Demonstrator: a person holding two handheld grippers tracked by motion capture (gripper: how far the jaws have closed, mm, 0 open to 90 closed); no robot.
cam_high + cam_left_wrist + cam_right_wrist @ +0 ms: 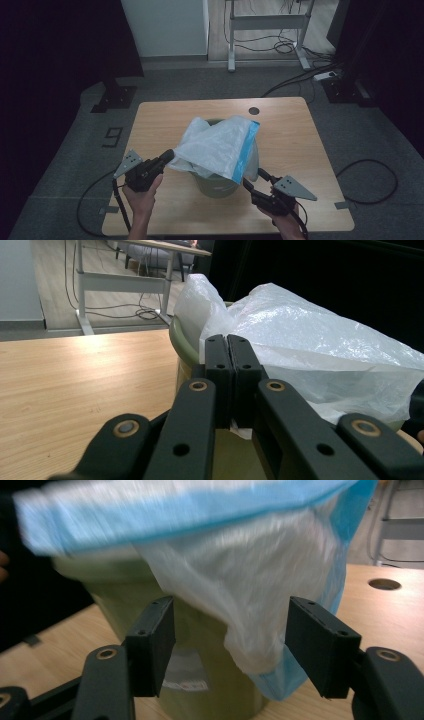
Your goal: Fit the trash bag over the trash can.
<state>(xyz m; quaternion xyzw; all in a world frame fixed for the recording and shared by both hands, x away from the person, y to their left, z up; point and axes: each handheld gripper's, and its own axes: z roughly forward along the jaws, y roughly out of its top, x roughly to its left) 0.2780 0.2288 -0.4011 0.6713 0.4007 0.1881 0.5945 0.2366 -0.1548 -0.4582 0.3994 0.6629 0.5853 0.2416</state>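
Probable task: none is stated; judging from the scene, the person is fitting a plastic bag (215, 145) as a liner into a green bin (215, 182).
Bin position: it stands upright on the bench (150, 120), near the front edge and about in the middle between the 2 hands.
Bag position: it lies crumpled on top of the bin and covers the opening; a blue band (246, 150) runs along its right side and hangs down past the rim.
Left claw (167, 156): jaws pressed together, pinching the bag's edge at the left side of the bin.
Right claw (230, 645): jaws wide apart, holding nothing; the hanging fold of the bag is between them, in front of the bin wall.
Done, as I judge: the bag is brought to the bin and 1 edge is held.
Left to do, as I judge: open the mouth, push the bag inside and fold its edge over the rim.
Surface: light wood bench with 1 round cable hole (254, 110) near the far edge.
Room: grey carpet floor, cables on it, a white desk frame (267, 22) behind, dark curtains at both sides.
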